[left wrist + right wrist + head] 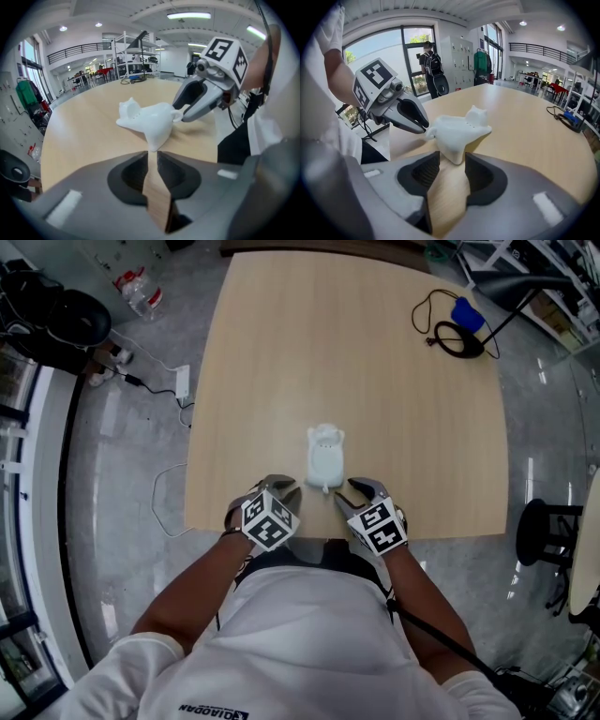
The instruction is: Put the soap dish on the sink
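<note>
The white soap dish (325,460) lies on the light wooden table (394,409) close to the front edge, its narrow end toward me. My left gripper (284,491) rests just left of that end, jaws a narrow gap apart with only table wood between them. On the other side my right gripper (349,493) stands open wider and holds nothing. In the left gripper view the dish (150,119) sits just beyond my jaws, with the right gripper (180,110) at its end. The right gripper view shows the dish (459,131) ahead and the left gripper (423,125) near its small tab.
A black cable with a blue object (459,329) lies at the table's far right corner. On the floor are a power strip (181,381) and a bottle (141,296) to the left, and a black stool (539,531) to the right. A person (431,70) stands far behind.
</note>
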Demonstrator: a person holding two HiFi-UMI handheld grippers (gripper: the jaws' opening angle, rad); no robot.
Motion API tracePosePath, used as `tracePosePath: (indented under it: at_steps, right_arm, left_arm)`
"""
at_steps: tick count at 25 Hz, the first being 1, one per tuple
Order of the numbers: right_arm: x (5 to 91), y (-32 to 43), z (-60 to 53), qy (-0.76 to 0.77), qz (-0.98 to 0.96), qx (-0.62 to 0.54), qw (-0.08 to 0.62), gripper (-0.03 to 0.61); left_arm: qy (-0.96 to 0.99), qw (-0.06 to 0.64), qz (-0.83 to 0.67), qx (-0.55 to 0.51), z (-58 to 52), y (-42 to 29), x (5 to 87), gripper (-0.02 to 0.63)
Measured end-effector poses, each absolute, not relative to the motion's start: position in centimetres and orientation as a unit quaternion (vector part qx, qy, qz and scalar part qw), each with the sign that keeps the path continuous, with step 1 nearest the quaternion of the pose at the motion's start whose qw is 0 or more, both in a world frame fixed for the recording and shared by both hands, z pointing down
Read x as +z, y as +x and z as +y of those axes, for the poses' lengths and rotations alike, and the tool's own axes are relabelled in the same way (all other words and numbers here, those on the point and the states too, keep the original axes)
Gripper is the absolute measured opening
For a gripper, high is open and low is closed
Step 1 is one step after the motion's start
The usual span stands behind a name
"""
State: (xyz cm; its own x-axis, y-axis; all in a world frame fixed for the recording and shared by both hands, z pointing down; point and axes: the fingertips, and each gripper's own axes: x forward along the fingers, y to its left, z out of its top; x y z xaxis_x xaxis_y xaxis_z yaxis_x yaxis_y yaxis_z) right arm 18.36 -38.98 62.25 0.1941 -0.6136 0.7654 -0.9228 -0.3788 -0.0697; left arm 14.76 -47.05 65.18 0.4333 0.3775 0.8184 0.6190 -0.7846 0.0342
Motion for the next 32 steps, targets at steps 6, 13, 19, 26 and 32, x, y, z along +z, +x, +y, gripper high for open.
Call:
tracePosePath:
  at_steps: [6,13,19,26,32]
  right_arm:
    - [59.4,18.2,-38.1,0.795,-0.466,0.356,0.156,0.002]
    - [55.5,16.3,-38.6,0.834,-0.435,0.325,0.094,0.002]
    - [51.2,15.1,-37.3,0.838,-0.454,0.301,0.030,0.002]
    - [47.9,14.2,-35.4,0.825,-0.498,0.267,0.005,0.002]
    - [46.5,12.9,-32.0,0.806,-0.537,0.250,0.009,0.002]
  left_arm:
    - [-0.858,0.110,-0.314,-0.391,-47.1,14.6,61.6,0.008]
    - [-0.881,0.096,-0.327,-0.328,-46.7,13.9,57.9,0.008]
    - [-0.902,0.089,-0.310,-0.288,-45.8,13.3,54.0,0.008]
    - [-0.935,0.060,-0.238,-0.257,-45.4,11.9,49.9,0.008]
    - [-0.950,0.042,-0.173,-0.257,-43.0,9.2,49.3,0.008]
